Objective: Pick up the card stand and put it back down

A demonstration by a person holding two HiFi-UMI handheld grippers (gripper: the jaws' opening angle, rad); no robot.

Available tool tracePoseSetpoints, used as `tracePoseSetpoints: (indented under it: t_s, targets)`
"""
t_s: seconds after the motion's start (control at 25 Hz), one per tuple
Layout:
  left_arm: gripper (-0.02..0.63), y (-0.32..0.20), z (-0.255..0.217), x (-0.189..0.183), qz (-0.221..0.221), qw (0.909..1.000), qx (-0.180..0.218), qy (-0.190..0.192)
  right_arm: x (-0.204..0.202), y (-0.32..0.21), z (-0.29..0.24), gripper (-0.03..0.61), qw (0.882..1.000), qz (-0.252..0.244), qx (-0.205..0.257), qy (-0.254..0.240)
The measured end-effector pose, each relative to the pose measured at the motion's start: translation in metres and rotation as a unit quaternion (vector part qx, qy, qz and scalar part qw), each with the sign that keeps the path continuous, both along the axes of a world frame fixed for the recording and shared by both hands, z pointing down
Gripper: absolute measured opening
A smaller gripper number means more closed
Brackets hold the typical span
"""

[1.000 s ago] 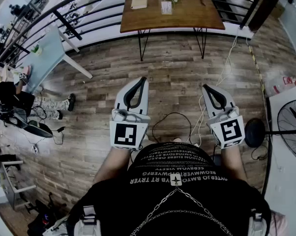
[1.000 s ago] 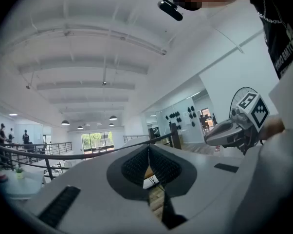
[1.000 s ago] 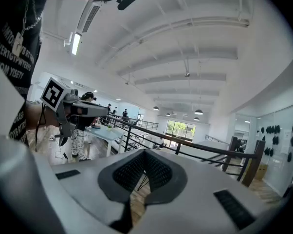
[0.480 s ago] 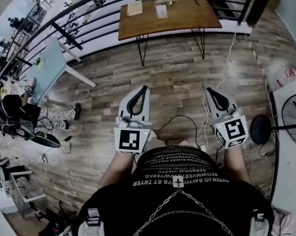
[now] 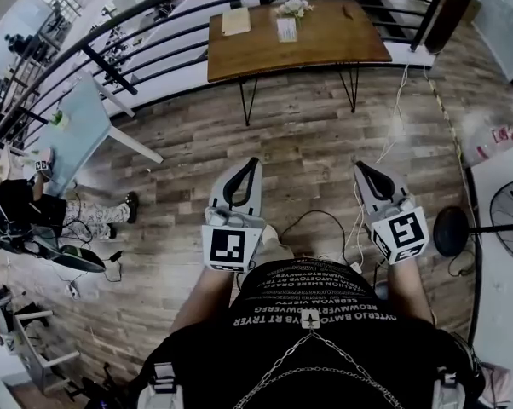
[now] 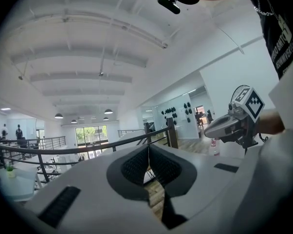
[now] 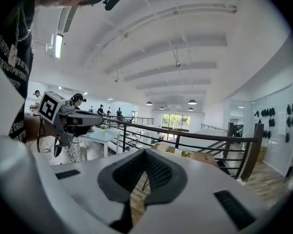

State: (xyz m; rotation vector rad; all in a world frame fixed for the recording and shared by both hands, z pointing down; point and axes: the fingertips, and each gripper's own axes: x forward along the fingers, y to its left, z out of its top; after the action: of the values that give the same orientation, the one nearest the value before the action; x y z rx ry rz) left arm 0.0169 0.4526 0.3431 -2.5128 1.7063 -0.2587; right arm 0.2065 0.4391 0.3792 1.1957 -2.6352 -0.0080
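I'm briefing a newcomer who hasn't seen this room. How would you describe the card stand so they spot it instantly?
Find the wooden table against the black railing ahead of the person. Near the middle of its top, on the person's side of the pale flowers, sits the card stand. It is the small white rectangle, unlike the larger tan pad lying further left.

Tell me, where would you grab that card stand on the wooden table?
Probably the top edge, coming from above: the card stand looks like a thin upright panel, so a pinch across its front and back faces should suit it. It's too distant to judge finer detail.
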Motion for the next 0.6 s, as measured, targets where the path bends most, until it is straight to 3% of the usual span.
tracePoseSetpoints:
  t_s: [0.32,0.48,0.6]
  targets:
    - [0.028,-0.067,0.003,-0.066,0.017,0.9998,0.014,-0.005,-0.076,-0.065,0.000,0.014,1.000,0.005,-0.004,-0.006]
    - [0.028,-0.084,0.003,-0.085,0.035,0.9954,0.046,-0.076,-0.106,-0.084,0.001,0.014,1.000,0.004,-0.007,0.002]
    - [0.028,-0.095,0.008,-0.098,0.055,0.9958,0.049,-0.054,-0.123,-0.097,0.002,0.014,1.000,0.008,-0.009,0.006]
